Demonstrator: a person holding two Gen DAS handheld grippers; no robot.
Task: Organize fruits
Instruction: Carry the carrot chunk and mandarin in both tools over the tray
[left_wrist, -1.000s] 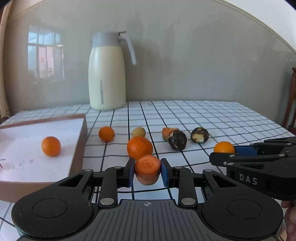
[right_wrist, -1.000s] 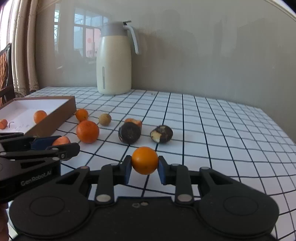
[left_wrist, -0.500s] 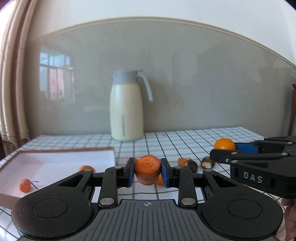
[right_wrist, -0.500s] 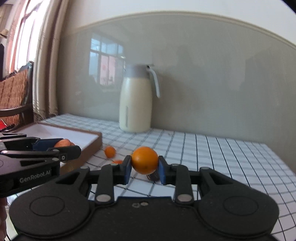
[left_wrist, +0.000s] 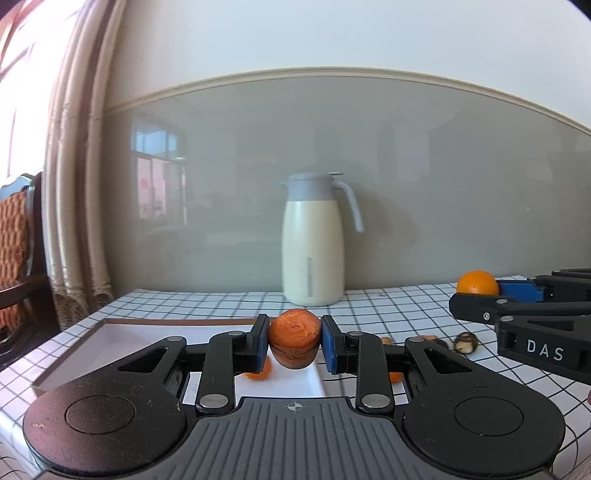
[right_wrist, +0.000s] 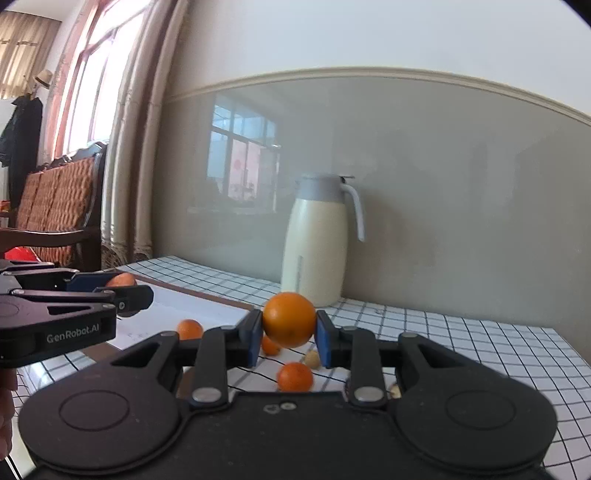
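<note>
Now both grippers hang above the bench, each carrying fruit: the left gripper (left_wrist: 294, 341) has its jaws pinching a rough-topped orange fruit (left_wrist: 294, 343), and the right gripper (right_wrist: 289, 336) has its jaws pinching a smooth round orange (right_wrist: 289, 319). What matters for the coming drop is the shallow box (left_wrist: 122, 343) with its white floor: it lies ahead of and below the left jaws, stretching off to the left, so the left hand looks much nearer to it, perhaps already over its near edge. From the right wrist view the box (right_wrist: 192, 304) sits to the left, beyond the left gripper (right_wrist: 110, 291), so the right one must cross over. One small orange (right_wrist: 189, 329) rests inside the box, and more fruit lies loose on the checked bench (right_wrist: 461, 343) near the cream jug (left_wrist: 313, 240). Compared with a second ago, both tools have lifted from table level and swung left, so the box has come under the left jaws.
</note>
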